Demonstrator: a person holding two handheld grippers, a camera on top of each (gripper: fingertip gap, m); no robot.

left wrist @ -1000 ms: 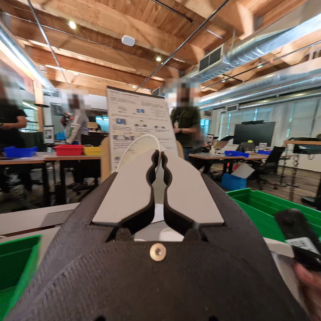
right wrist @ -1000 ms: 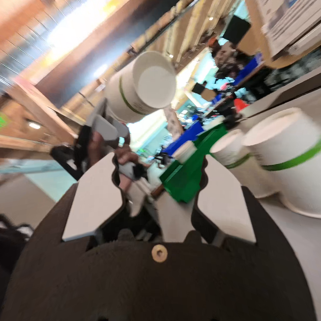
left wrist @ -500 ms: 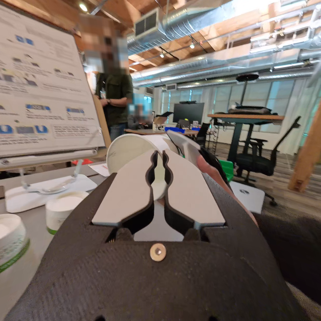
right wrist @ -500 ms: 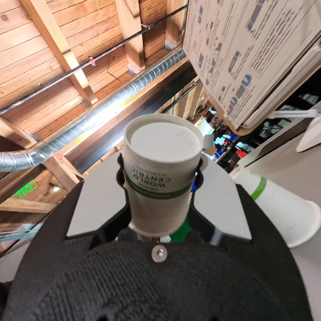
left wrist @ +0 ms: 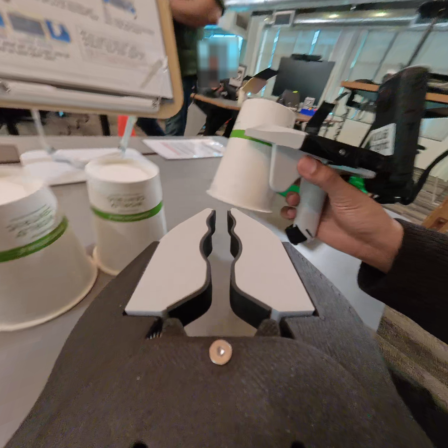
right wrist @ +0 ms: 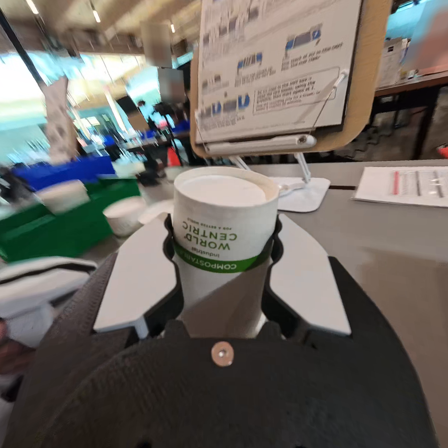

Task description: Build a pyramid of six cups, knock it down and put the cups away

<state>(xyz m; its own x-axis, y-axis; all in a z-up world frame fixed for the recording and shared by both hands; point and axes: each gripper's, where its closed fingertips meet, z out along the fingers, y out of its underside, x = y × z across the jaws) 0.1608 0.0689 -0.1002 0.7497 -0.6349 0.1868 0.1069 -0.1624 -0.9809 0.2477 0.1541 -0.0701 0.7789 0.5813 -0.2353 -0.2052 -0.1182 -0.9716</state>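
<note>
My right gripper (right wrist: pixel 223 223) is shut on a white paper cup with a green band (right wrist: pixel 225 218). It holds the cup bottom up and a little tilted above the grey table (right wrist: pixel 363 242). In the left wrist view the same cup (left wrist: pixel 244 157) hangs in that gripper (left wrist: pixel 274 140), with a hand on the handle. My left gripper (left wrist: pixel 221 214) is just below and in front of the cup's rim. Its jaws are almost together with a narrow gap and hold nothing. Two more cups (left wrist: pixel 126 213) (left wrist: pixel 31 254) stand bottom up on the table at the left.
A document stand with a printed sheet (right wrist: pixel 278 72) stands at the back of the table (left wrist: pixel 194 174). A paper sheet (right wrist: pixel 400 186) lies at the right. A green bin (right wrist: pixel 60 230) with cups beside it (right wrist: pixel 123 218) is at the left. People and desks are behind.
The cup has passed from my left gripper to my right, which closed on it and turned it bottom up over the table. My left gripper has let go and lowered.
</note>
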